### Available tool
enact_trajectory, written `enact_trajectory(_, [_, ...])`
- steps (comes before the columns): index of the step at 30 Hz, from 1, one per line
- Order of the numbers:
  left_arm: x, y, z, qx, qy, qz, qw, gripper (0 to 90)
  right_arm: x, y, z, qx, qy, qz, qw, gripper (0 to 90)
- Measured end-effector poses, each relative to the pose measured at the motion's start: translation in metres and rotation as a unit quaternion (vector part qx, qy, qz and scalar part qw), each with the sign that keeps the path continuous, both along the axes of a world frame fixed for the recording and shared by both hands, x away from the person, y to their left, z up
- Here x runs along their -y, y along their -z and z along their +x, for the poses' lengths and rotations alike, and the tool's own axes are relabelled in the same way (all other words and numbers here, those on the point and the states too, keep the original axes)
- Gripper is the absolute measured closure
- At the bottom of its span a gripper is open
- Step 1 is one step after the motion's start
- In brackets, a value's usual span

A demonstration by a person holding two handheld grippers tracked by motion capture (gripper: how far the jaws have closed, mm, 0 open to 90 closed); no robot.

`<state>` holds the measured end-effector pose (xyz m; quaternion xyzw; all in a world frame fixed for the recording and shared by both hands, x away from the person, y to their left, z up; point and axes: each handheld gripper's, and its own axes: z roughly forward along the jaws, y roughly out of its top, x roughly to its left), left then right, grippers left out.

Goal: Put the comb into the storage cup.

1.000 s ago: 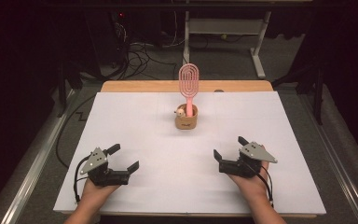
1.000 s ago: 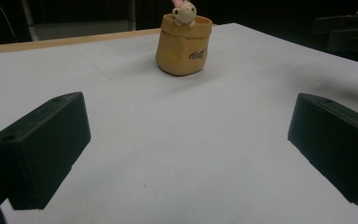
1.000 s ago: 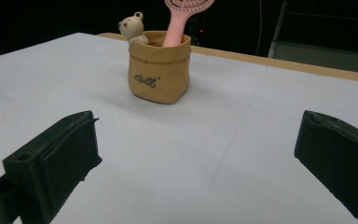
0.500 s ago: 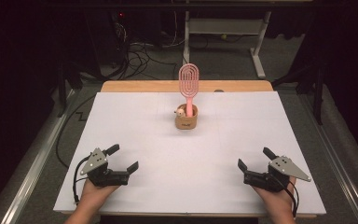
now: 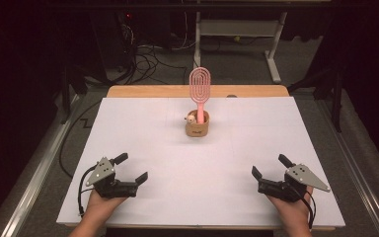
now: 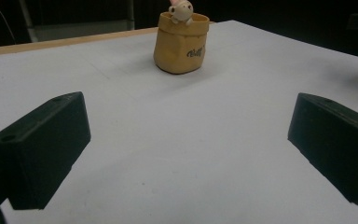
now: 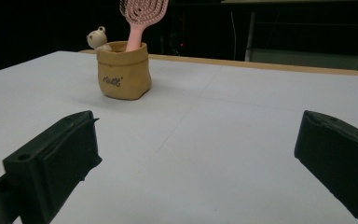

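Right gripper (image 5: 267, 170) now farther right, both grippers' fingers spread; pink hairbrush (image 5: 199, 89) upright in tan pot (image 5: 197, 126).

White table (image 5: 143, 133), tan pot (image 5: 197, 128) mid-back.

Count on the white tabletop (image 5: 143, 128): four kinds of thing.
One tan pouch (image 5: 197, 124); one pink hairbrush (image 5: 199, 89) standing in it; one small figure (image 5: 191, 118) at the pouch's rim; two tongs, left (image 5: 131, 170) and right (image 5: 269, 170), nearer the person than the pouch.
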<state>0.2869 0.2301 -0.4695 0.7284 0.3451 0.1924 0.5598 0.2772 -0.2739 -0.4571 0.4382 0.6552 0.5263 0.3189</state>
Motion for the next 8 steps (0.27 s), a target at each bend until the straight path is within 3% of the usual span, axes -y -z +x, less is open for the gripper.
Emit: enact_trajectory(8, [-0.0004, -0.0006, 0.0002, 0.003, 0.0, 0.0, 1.0, 0.0, -0.0002, -0.0006, -0.0012, 0.005, -0.005, -0.009, 0.9999, 0.2])
